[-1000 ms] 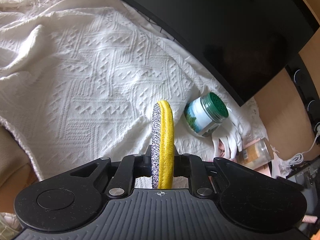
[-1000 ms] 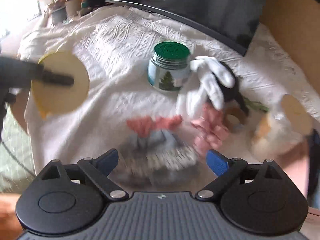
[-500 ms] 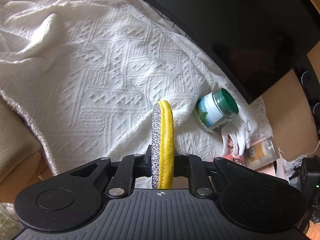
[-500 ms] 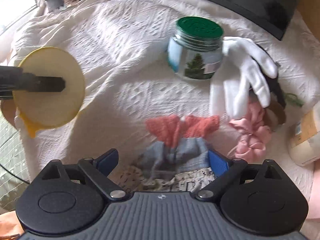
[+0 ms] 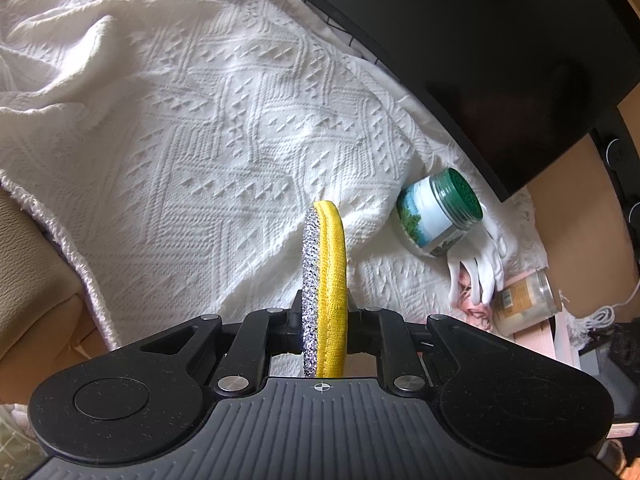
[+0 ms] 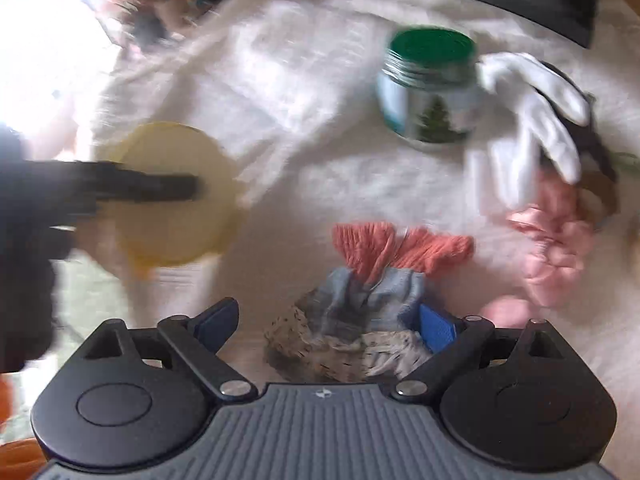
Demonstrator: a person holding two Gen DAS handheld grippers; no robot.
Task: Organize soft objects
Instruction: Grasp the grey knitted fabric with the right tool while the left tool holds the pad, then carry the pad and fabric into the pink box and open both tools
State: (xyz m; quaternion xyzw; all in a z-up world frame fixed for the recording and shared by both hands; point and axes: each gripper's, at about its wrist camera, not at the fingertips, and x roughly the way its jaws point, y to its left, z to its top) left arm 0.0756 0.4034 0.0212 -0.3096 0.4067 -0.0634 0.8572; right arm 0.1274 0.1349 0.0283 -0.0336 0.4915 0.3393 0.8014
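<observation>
My left gripper is shut on a round yellow pad with a silver glitter face, held edge-on above the white knitted cloth. In the right wrist view the same pad shows as a yellow disc at the left. My right gripper is open, its blue pads on either side of a grey, speckled and coral sock bundle. A white glove and a pink scrunchie lie to the right.
A green-lidded jar with a tree label stands behind the sock; it also shows in the left wrist view. A tan-labelled jar lies by the glove. A black monitor borders the cloth at the back.
The left gripper has moved back and up with the pad; the cloth looks farther away. The right gripper has moved closer over the sock bundle, which now sits between its pads.
</observation>
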